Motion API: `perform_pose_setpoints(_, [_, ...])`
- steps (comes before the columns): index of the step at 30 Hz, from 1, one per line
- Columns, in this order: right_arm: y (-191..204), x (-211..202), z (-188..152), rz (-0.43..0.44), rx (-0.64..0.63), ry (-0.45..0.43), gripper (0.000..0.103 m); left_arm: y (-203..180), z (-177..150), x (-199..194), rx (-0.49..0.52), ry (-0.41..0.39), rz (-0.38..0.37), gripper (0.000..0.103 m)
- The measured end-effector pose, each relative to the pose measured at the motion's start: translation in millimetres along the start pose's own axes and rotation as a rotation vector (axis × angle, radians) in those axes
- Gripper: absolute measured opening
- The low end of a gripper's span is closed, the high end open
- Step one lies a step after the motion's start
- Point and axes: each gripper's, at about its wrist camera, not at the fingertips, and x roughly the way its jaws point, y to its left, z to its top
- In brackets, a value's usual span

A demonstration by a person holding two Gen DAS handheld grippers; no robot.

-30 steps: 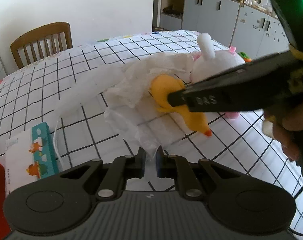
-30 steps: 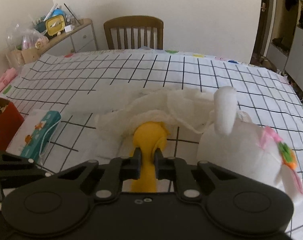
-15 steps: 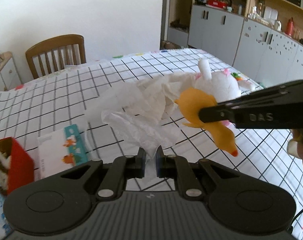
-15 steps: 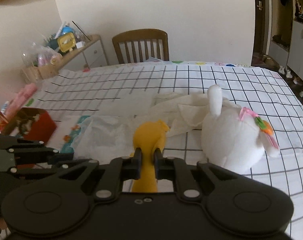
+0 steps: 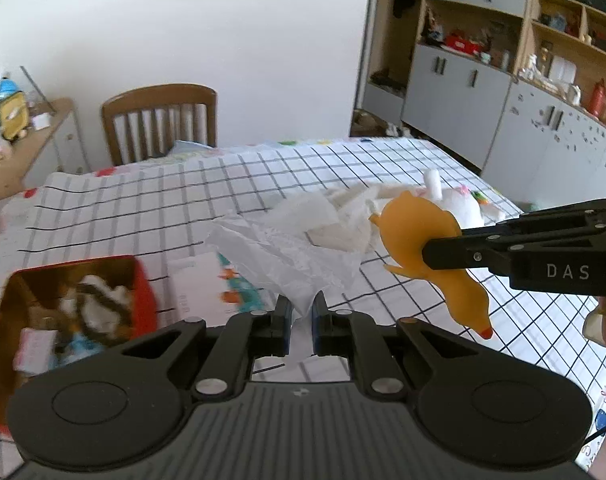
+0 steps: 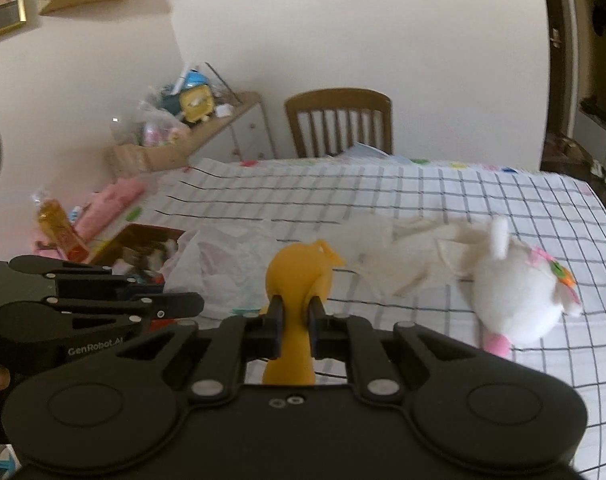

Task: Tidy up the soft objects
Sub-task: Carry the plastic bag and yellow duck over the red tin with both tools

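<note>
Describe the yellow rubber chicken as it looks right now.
The rubber chicken is orange-yellow, smooth and rubbery, with a plump body, a tapering neck and a red-tipped beak pointing down. The right gripper pinches its narrow part; it hangs clear above the checked tablecloth, touching nothing else, in front of the white plush.

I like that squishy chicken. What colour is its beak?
Red-orange beak, clearest in the left wrist view.

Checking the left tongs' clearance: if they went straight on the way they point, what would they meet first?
The left tongs, shut on a white plastic bag, point down at the checked tablecloth. The bag's own bulk lies first in that line, then the cloth; depth is hard to judge.
</note>
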Motion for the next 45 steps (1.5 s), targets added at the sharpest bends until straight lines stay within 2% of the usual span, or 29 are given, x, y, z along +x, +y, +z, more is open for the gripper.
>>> perform_pose_setpoints(14, [84,2,28,0.132,-0.125,-0.046,0.011,53,-12,-75,-0.057,-0.064,0.116,0.01])
perform_pose_setpoints(25, [134,29,41,0.218,-0.186,-0.034,0.011,99,-32,-103,-0.102,-0.033,0.217,0.01])
perform_pose_setpoints(36, [157,81,53,0.234,-0.202,0.02,0.012,135,-34,-76,-0.108,0.071,0.249,0.01])
perform_pose_setpoints(45, [170,138,53,0.249,-0.229,0.102,0.013,153,-33,-35,-0.144,0.131,0.228,0.01])
